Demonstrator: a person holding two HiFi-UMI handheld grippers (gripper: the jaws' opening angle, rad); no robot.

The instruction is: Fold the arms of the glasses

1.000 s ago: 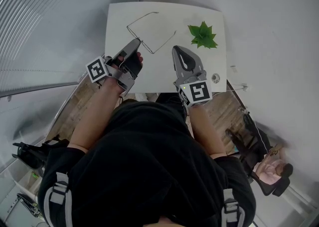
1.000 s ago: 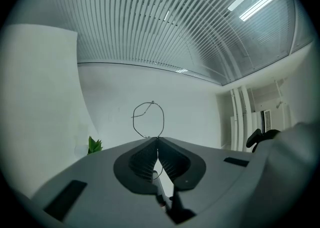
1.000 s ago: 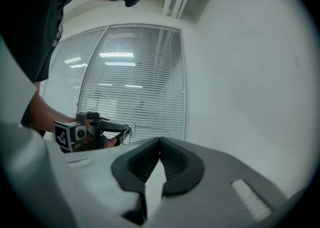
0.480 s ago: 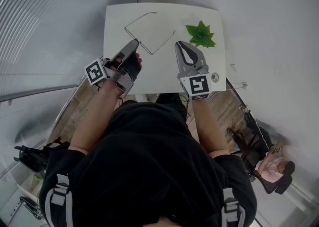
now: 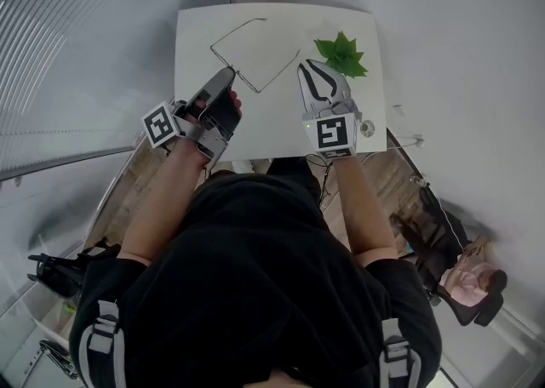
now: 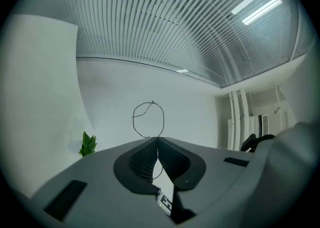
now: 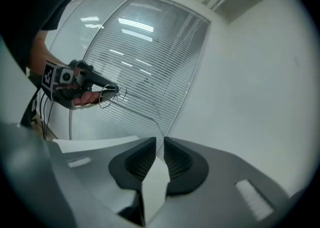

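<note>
Thin wire-frame glasses (image 5: pixel 258 88) hang over the white table (image 5: pixel 196 29), arms spread out. My left gripper (image 5: pixel 228 72) is shut on the frame's wire near one lens. In the left gripper view one round lens loop (image 6: pixel 151 103) stands up past the closed jaws (image 6: pixel 157 141), with the wire running down between the pads. My right gripper (image 5: pixel 307 68) hovers to the right, just beside the free arm's tip, apart from it. Its jaws (image 7: pixel 160 141) have just been opening and hold nothing. The right gripper view shows the left gripper with the glasses (image 7: pixel 111 93) in it.
A small green plant (image 5: pixel 341 54) sits on the table's right side, close to my right gripper. A small round object (image 5: pixel 368 129) lies at the table's near right edge. Window blinds (image 5: pixel 77 46) fill the left. A person sits on the floor at lower right.
My right gripper has moved farther over the table toward the glasses' free arm and the plant, rolled so its marker faces up, and its jaws have parted. The left gripper has stayed put.
</note>
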